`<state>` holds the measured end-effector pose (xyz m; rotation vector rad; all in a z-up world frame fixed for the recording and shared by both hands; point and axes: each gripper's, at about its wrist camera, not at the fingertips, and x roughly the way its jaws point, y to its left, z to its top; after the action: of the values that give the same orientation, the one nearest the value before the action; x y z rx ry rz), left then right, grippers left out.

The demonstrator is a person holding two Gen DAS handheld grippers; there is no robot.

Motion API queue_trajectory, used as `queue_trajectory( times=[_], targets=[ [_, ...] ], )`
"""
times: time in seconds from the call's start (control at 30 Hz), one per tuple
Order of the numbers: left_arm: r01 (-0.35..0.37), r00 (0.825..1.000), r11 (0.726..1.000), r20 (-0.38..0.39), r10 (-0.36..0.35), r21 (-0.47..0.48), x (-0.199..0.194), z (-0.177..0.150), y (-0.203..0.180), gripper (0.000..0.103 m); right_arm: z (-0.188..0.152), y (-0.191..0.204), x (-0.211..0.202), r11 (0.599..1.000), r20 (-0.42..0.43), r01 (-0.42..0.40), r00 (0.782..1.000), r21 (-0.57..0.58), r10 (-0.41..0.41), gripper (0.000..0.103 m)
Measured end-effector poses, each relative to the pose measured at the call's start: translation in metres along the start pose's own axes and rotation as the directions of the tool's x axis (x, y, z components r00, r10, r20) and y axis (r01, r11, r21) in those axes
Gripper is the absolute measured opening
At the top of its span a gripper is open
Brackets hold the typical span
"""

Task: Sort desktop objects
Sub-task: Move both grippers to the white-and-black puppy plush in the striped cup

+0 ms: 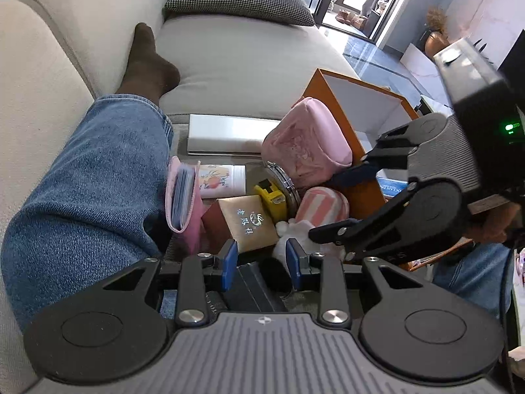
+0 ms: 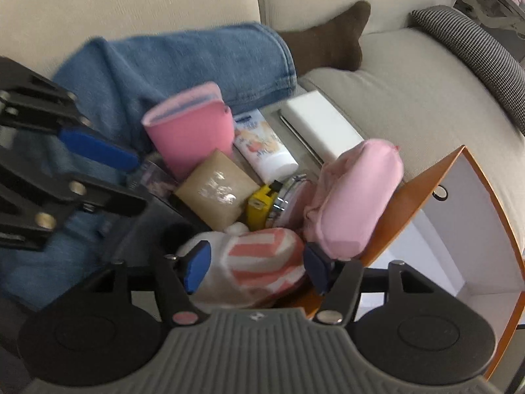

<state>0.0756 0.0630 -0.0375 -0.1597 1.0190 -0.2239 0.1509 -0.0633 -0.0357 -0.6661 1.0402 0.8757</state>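
A heap of small things lies on a grey surface (image 1: 183, 124) in front of a beige fabric sofa (image 1: 249, 55), beside a person's leg in blue jeans (image 1: 88, 177) with a brown sock (image 1: 147, 62). The left tool (image 1: 261, 264) hovers low over the near edge of the heap, its blue pads apart with nothing pressed between them; a dark flat object (image 1: 252, 290) lies just under it. The right tool (image 2: 256, 267) points down over a pink-and-white striped soft pouch (image 2: 262, 262), which sits between its blue pads; whether the pads press on it cannot be told through the blur. Just beyond the pouch lie a tan cardboard box with silver printing (image 2: 216, 193), a yellow tape measure (image 2: 259, 207) and a round clear-lidded tin (image 2: 292, 197). A pink fabric card holder (image 2: 187, 128) stands against the jeans, with a white tube with peach artwork (image 2: 262, 144) beside it. A pale pink padded pouch (image 2: 354, 197) leans on the wall of an orange box with white interior (image 2: 475, 216). A flat white box (image 2: 321, 124) lies near the sofa.
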Motion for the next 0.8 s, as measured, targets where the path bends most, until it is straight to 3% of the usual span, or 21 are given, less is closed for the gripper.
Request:
queue_trajectory(
  times=[0.13,0.27,0.53,0.8],
  targets=[
    [-0.005,1.0,1.0,-0.001,0.005,-0.007,-0.003,-0.002,0.001,0.036,0.0,0.0,0.008,1.0,-0.016,-0.003,1.0,0.01,0.003,0.061],
    [-0.014,1.0,1.0,0.007,0.014,-0.013,-0.009,-0.005,0.001,0.036,-0.008,0.012,-0.008,1.0,-0.002,0.01,1.0,0.007,-0.01,0.056],
    [-0.009,1.0,1.0,-0.021,0.009,-0.007,-0.016,-0.022,-0.007,0.036,-0.039,0.05,-0.04,1.0,0.024,0.017,1.0,-0.014,-0.017,0.055],
    [0.009,0.998,1.0,-0.055,-0.008,0.015,-0.018,-0.04,-0.022,0.036,-0.075,0.075,-0.05,0.999,0.014,-0.039,0.999,0.036,0.038,0.052]
  ],
)
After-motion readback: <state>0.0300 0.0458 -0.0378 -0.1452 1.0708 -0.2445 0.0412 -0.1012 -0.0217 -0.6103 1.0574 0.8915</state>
